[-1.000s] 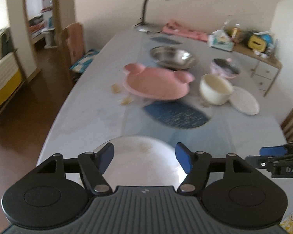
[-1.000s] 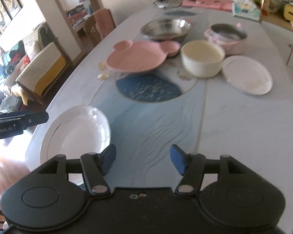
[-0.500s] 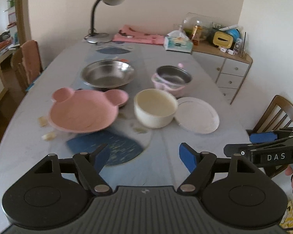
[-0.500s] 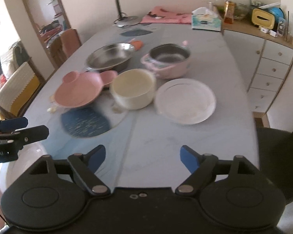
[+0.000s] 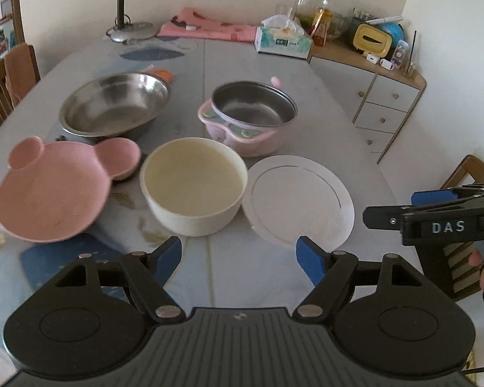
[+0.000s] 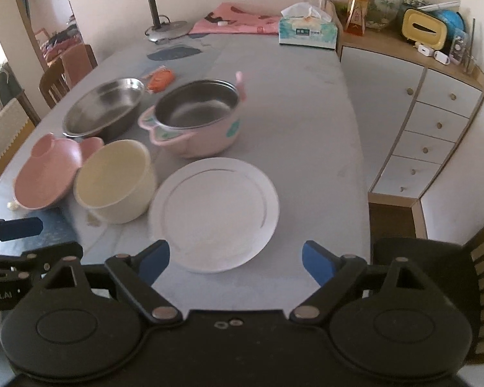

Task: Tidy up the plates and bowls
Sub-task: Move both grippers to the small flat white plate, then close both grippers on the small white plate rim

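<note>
left gripper [image 5: 238, 259]: jaws spread wide, nothing held | right gripper [image 6: 235, 262]: jaws wide, empty, near flat white round plate [image 6: 214, 217] | risk: cream round bowl [image 6: 114, 182] just beside plate may be knocked.

The tabletop [image 5: 274, 74] looks like smooth, faintly glossy stone with pale blue-grey veining. The wide shallow basin [image 5: 114, 104] is bare metal, dull-shiny with soft reflections. The small pot [image 5: 248, 119] has a dark polished metal inside and a pale pink plastic-looking shell. The bear-eared plate [image 5: 51, 193] is matt pink, seemingly plastic. The cream bowl [image 5: 193, 187] is smooth and matt. The white plate [image 6: 214, 216] is smooth with a slight sheen. Each hand-held gripper is matt black plastic with blue pads [image 5: 309, 259]. The cabinet top [image 6: 403, 48] is wood.
</note>
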`<state>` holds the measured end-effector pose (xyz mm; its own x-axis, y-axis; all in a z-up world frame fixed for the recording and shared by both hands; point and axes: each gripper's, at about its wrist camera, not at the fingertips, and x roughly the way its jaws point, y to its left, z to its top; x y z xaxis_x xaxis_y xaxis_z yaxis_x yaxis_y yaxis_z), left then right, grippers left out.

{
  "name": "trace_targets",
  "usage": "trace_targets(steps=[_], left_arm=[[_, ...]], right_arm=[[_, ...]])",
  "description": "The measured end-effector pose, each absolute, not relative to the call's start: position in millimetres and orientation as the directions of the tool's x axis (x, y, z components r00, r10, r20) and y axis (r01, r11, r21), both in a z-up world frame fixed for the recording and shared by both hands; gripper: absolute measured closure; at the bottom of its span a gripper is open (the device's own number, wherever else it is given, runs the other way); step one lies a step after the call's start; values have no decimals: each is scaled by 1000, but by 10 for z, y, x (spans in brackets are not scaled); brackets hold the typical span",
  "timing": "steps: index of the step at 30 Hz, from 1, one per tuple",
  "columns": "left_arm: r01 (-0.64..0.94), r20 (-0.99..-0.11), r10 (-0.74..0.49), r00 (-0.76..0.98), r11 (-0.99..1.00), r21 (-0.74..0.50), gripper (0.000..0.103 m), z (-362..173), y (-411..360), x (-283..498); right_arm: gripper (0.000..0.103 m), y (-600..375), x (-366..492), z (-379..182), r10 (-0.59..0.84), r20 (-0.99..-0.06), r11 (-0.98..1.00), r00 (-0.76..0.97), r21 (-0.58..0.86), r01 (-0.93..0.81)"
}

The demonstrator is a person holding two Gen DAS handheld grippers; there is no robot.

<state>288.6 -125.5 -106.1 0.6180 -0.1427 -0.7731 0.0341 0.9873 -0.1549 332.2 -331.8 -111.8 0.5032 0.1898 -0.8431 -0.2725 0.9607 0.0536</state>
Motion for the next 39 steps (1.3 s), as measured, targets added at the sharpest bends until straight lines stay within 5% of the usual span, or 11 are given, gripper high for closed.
trace_targets(steps=[16,29,39], left_arm=[[-63,-832,-155,533,973,-222,26,-1554,-1512,3526],[-110,-844,-203,497,950,-293,57,-1717,-1506,3645],[-144,-848,-215,484,936,-320,67,-1769,-1476,3664]], right_arm=[[21,-3447,4197,-1636,209,-893,934,399,61,-352],[56,-3469,4469,-1789,265,-905,910,334,120,-397],[77,-3500,4572,-1821,321,-900,895,294,186,-406]])
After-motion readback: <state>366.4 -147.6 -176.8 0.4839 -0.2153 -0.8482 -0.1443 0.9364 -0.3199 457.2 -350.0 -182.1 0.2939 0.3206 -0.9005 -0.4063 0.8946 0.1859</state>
